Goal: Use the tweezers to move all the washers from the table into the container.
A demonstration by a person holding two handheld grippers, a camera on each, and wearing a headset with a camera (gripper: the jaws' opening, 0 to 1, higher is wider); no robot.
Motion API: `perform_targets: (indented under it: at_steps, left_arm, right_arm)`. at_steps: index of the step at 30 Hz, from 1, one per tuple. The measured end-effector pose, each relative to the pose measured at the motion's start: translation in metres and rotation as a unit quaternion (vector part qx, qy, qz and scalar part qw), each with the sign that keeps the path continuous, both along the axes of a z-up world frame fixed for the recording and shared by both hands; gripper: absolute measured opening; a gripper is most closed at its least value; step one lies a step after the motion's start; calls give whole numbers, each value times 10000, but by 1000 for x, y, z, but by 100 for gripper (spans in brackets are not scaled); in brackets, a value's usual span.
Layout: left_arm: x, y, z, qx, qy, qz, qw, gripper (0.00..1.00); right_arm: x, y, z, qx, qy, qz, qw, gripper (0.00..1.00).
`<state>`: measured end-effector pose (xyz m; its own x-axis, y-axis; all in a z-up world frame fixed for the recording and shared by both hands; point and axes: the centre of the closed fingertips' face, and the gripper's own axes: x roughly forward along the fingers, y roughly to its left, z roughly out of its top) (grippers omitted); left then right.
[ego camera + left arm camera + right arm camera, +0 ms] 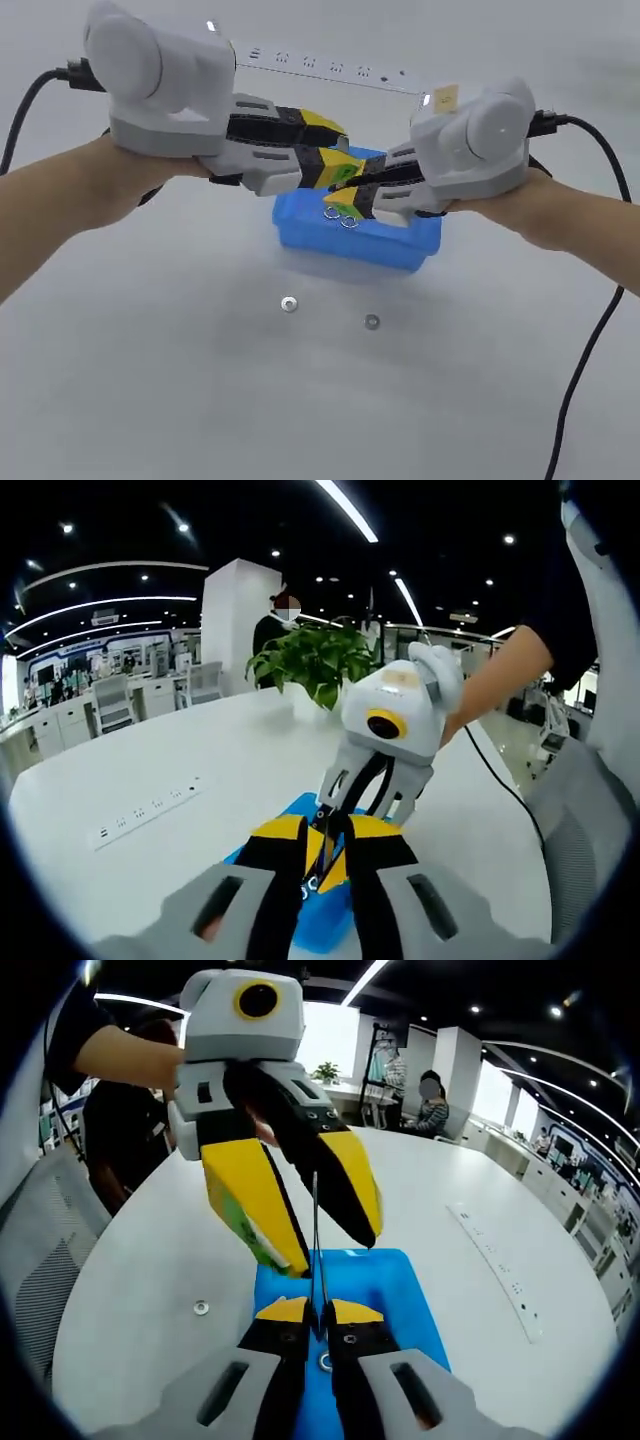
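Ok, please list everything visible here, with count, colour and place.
container: one, blue, middle of the table.
washers: two, silver, on the table before the container; at least two more inside it.
tweezers: one, dark, held over the container.
power strip: one, white, far side of table.
potted plant: one, green, background.
cables: two, black, one per gripper.
left gripper: one, white, yellow-black fingers around the tweezers.
right gripper: one, white, fingers shut on the tweezers.

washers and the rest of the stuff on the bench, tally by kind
loose washers: 2
blue container: 1
washers inside it: 2
tweezers: 1
hand-held grippers: 2
power strip: 1
total: 9
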<state>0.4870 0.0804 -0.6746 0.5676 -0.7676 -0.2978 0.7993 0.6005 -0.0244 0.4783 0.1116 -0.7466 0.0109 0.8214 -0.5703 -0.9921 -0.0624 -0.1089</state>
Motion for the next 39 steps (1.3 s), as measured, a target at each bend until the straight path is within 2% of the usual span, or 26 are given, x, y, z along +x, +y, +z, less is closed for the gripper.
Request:
perform_targets:
  at_steps: [3, 8, 11, 13, 14, 18, 21, 23, 25, 29, 34, 37, 38, 39]
  left_arm:
    - [0, -1, 3, -74, -17, -59, 10000, 9]
    - [-3, 0, 3, -130, 44, -178, 9997, 8]
    - [-5, 1, 5, -52, -66, -284, 9996, 7]
    - [-1, 3, 9, 23, -356, -215, 9991, 5]
    - [-2, 2, 10, -67, -296, -251, 9992, 5]
    - [2, 2, 13, -15, -428, -259, 9987, 4]
    - [3, 1, 14, 24, -460, -298, 9985, 4]
    - [4, 3, 16, -26, -450, -261, 9986, 4]
    - [6, 5, 17, -35, -448, -235, 9987, 4]
    - [2, -1, 19, 75, -480, -252, 9985, 4]
    - [2, 0, 25, 153, -543, -187, 9982, 4]
    - [0, 2, 29, 229, -596, -188, 9978, 4]
    - [-1, 2, 29, 294, -627, -203, 9974, 4]
    - [-4, 3, 30, 394, -663, -241, 9967, 4]
  right_arm:
    - [-1, 1, 0, 0, 10, 8, 10000, 7]
    - [-2, 0, 2, -32, -57, 101, 9999, 7]
    - [-5, 1, 3, -7, -65, 151, 9999, 8]
    - [-4, 3, 6, 69, -106, 118, 9999, 9]
    - [-2, 3, 8, 90, -110, 91, 9999, 10]
    - [2, 4, 11, 96, -193, 44, 9998, 11]
    - [3, 3, 13, 67, -336, 69, 9994, 12]
    - [2, 3, 16, 69, -425, 84, 9990, 13]
    - [1, 2, 18, 84, -421, 71, 9991, 15]
    - [3, 1, 19, 74, -457, 14, 9989, 21]
    - [4, -5, 19, 24, -457, -81, 9989, 29]
    - [7, -12, 23, 36, -575, -181, 9982, 33]
    - [10, -15, 25, 49, -721, -247, 9971, 33]
    - [17, -21, 28, 6, -1024, -322, 9942, 33]
